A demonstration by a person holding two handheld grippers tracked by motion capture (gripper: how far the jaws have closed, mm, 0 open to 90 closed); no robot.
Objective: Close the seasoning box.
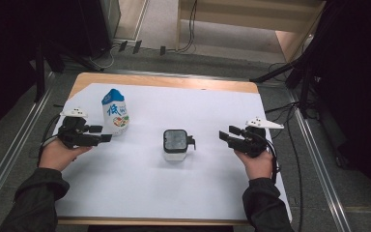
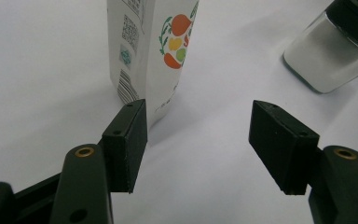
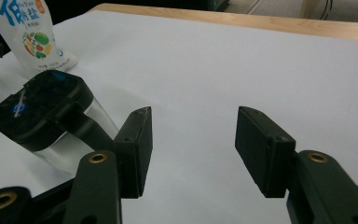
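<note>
Two tools — left tool (image 1: 105, 134), right tool (image 1: 226, 134) — unclenched

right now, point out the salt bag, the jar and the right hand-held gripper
salt bag (image 1: 114, 112), high view, on its printed front
jar (image 1: 175, 139), high view, on its black lid
right hand-held gripper (image 1: 227, 134), high view, between its open jaw tips

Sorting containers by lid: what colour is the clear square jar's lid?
Black lid, on the clear square jar; right gripper view shows it best.

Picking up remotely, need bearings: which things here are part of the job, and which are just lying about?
In the job:
salt bag
lidded jar
left gripper, open
right gripper, open

Lying about:
white sheet
floor cables
</note>
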